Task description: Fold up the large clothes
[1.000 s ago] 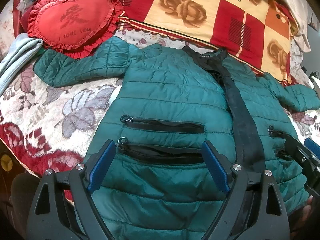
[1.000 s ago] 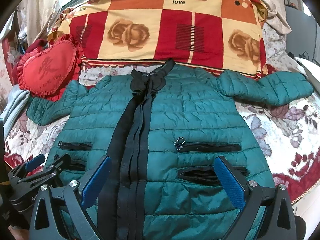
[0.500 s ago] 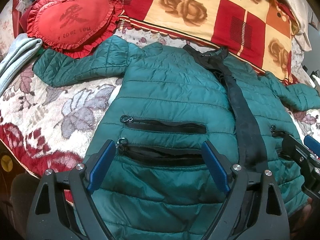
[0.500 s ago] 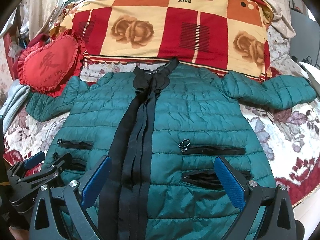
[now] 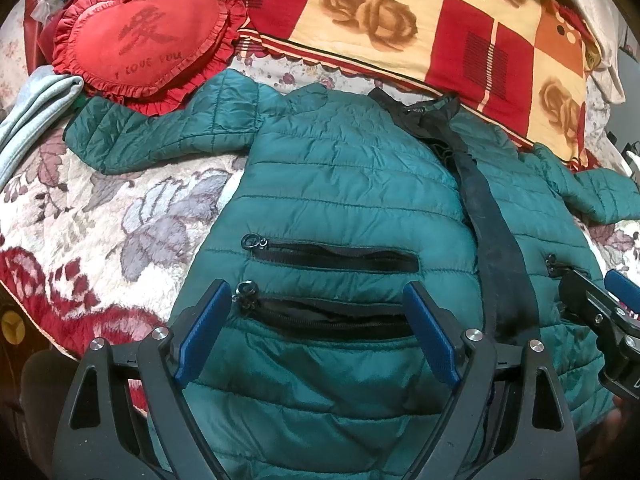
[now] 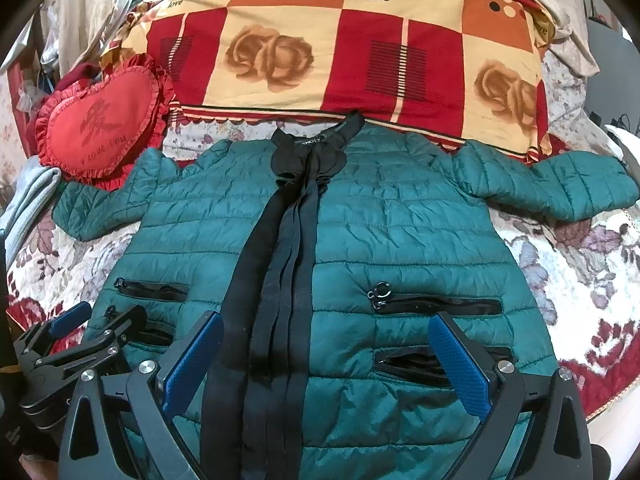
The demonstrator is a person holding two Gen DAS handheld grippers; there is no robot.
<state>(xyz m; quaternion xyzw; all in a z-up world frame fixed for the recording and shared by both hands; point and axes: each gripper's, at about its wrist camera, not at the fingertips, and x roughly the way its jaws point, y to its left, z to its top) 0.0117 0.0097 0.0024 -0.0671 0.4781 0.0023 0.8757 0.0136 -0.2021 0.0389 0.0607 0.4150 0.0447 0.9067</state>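
Nothing's folded yet: the green puffer jacket [image 6: 400, 232] lies flat on the bed. Both the left gripper [image 5: 316, 328] and right gripper [image 6: 324, 364] hover over its hem, jaws spread, holding nothing. I'd guess a sleeve gets folded in next.

The puffer jacket [image 6: 400, 232] is deep teal with horizontal quilting, black front placket [image 6: 276, 264] and black pocket zips [image 5: 332, 254]. At 12 o'clock, a quilt [image 6: 344, 52] in red, cream and orange checks with brown roses. Red frilly heart pillow [image 5: 148, 44] at 10 o'clock. Bedspread [image 5: 92, 224] is cream with grey and dark red flowers. Tongs pads [image 6: 458, 364] are blue.
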